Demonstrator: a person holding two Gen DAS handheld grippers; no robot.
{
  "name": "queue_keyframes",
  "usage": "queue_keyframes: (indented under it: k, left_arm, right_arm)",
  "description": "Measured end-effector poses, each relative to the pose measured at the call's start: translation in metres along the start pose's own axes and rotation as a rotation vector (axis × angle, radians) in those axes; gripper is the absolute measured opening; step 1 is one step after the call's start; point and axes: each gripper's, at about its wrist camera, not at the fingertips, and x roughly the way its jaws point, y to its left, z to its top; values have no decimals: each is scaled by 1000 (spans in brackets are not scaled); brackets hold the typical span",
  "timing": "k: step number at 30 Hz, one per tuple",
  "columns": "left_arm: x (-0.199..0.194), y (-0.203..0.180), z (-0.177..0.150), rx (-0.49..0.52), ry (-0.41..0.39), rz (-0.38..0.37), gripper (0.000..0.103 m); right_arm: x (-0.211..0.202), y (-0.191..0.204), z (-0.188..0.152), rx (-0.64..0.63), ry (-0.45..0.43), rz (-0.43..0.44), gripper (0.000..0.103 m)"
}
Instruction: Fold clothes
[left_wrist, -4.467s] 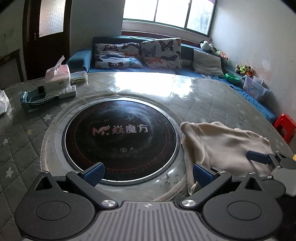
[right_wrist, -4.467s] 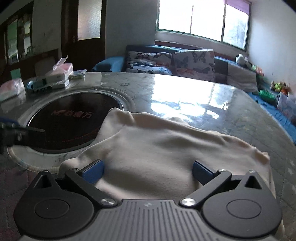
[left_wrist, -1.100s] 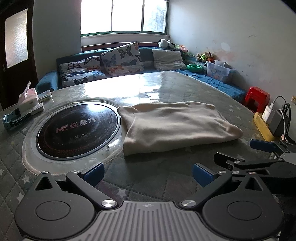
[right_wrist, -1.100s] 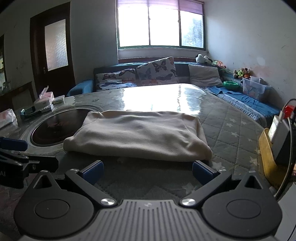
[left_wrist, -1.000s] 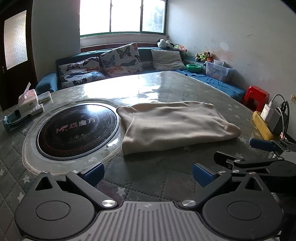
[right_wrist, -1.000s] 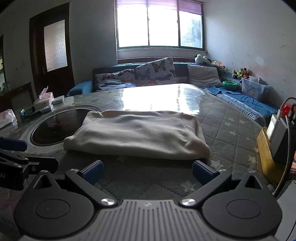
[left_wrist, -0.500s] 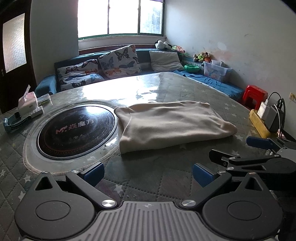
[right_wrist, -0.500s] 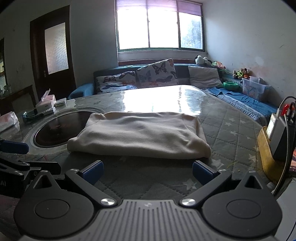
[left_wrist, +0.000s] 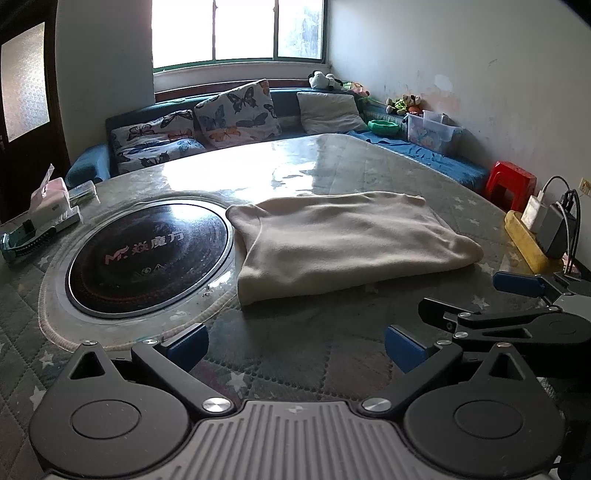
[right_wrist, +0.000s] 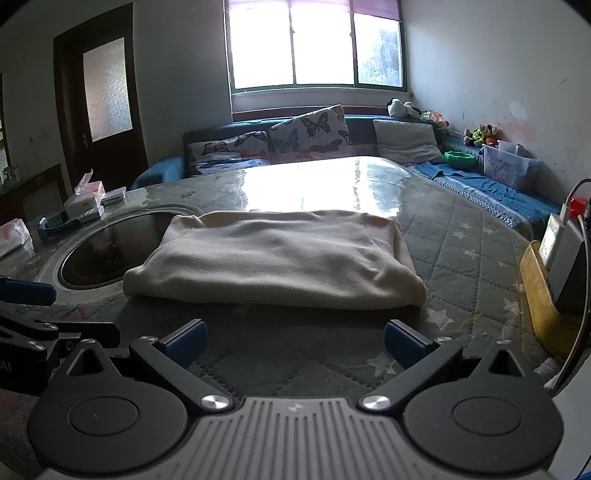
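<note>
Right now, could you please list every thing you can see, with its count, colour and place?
folded garment: one, cream, on table centre, edge over the cooktop rim.
cooktop: one, black round, set in table, left of garment.
table: one, grey quilted star cover.
tissue box: one, pink and white, table's far left.
butterfly cushions: two, on blue sofa under window.
stool: one, red, by right wall.
charger: one, black, in yellow tray, right.
left tool: open, empty.
right tool: open, empty.

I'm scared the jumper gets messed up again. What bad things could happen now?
The folded cream jumper has one corner lying over the rim of the black cooktop; if that were hot, it might scorch. Both the left gripper and the right gripper are open and close by, so a careless nudge could undo the fold.
</note>
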Motion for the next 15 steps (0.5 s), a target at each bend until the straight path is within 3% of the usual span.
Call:
queue_keyframes:
  k: [15]
  left_arm:
    - [20,4,8,4,29,-19,103]
  right_arm:
    - [18,0,4,2,30,-11,103]
